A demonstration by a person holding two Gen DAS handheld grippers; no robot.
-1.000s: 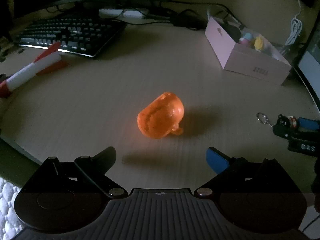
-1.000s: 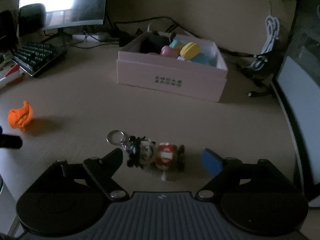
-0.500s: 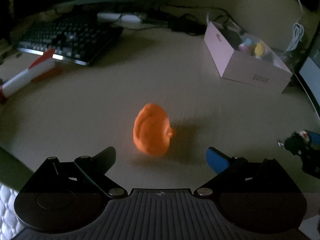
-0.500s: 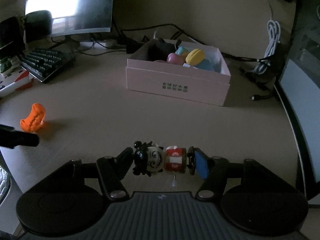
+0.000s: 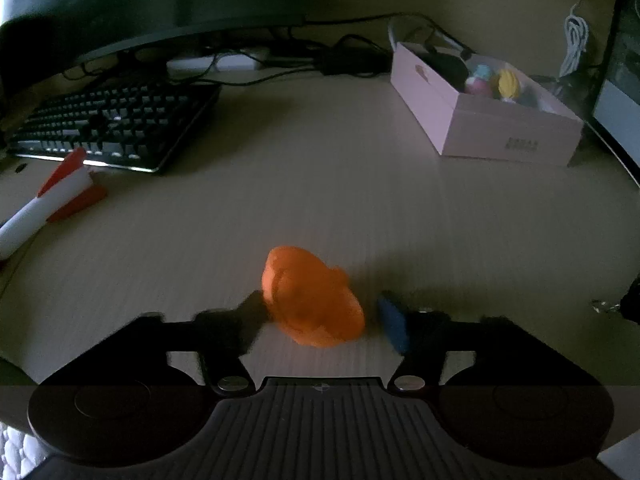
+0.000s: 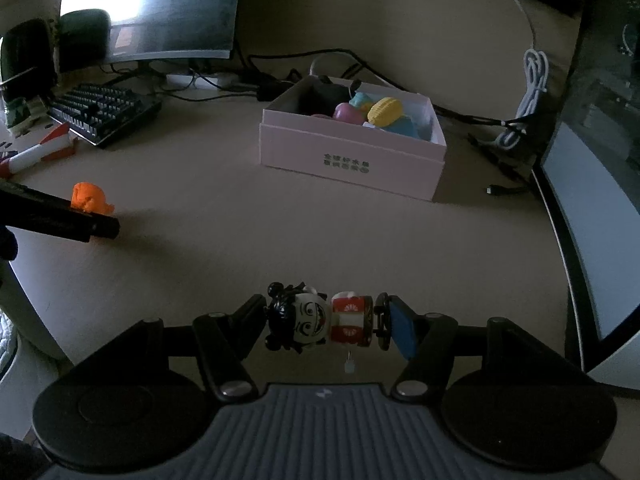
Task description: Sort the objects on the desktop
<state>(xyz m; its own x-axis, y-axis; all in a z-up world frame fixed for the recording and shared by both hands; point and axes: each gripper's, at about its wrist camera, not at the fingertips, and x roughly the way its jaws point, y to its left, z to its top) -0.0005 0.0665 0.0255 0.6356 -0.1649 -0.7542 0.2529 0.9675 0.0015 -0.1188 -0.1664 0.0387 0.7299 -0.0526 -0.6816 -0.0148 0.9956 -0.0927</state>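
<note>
Orange toy (image 5: 312,298) fills left gripper (image 5: 320,316); right wrist view shows figurine (image 6: 320,320).

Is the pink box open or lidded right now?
Open. The pink box has no lid on it, and the yellow toy and pink toy inside show above its rim.

Dim fisheye views; monitor (image 6: 152,8) glows, left tongs (image 5: 320,316) motion-blurred.
</note>
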